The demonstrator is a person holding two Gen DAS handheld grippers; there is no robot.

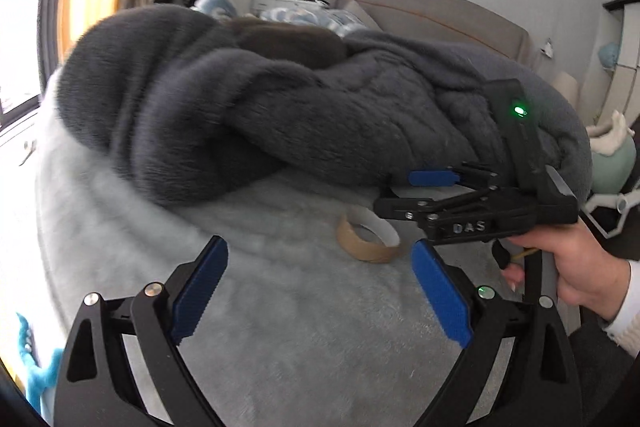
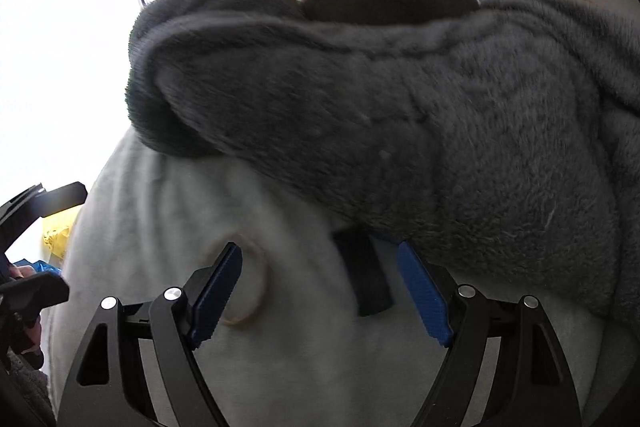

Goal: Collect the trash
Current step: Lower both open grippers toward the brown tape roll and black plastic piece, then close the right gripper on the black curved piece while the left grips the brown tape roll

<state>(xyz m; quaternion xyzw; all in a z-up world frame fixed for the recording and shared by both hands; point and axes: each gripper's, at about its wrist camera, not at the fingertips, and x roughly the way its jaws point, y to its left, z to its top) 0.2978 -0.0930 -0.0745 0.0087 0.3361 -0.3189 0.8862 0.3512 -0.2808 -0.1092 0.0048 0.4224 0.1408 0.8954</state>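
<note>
1. Plainly, the trash in reach is a cardboard ring (image 1: 366,241), an empty tape core, lying flat on the pale fleece cover (image 1: 280,307) just below the edge of a heaped grey blanket (image 1: 248,99).
2. Left gripper (image 1: 320,291): fingers wide, nothing between them, pointed at the ring from short of it.
3. Right gripper (image 2: 320,291): fingers wide, empty. Its left pad (image 2: 216,291) overlaps the ring (image 2: 256,287) in the right wrist view; the right pad sits at the blanket (image 2: 400,107) hem. Contact with either cannot be told.
4. From the left view the right gripper (image 1: 400,191) shows side-on, held in the right hand (image 1: 576,267), its tips by the blanket hem above the ring.
5. A dark flat thing (image 2: 366,275) lies between the right fingers, blurred; what it is I cannot tell.
6. Step in hand, as I judge it: pick up the ring.
7. To do it well: put one finger inside the ring and one outside, pinching the wall, rather than spanning the whole hoop.
8. Keep the pads clear of the hem so no fleece is caught in the pinch.
9. Risk: soft bedding gives; press down and the ring may tip or sink.
</note>
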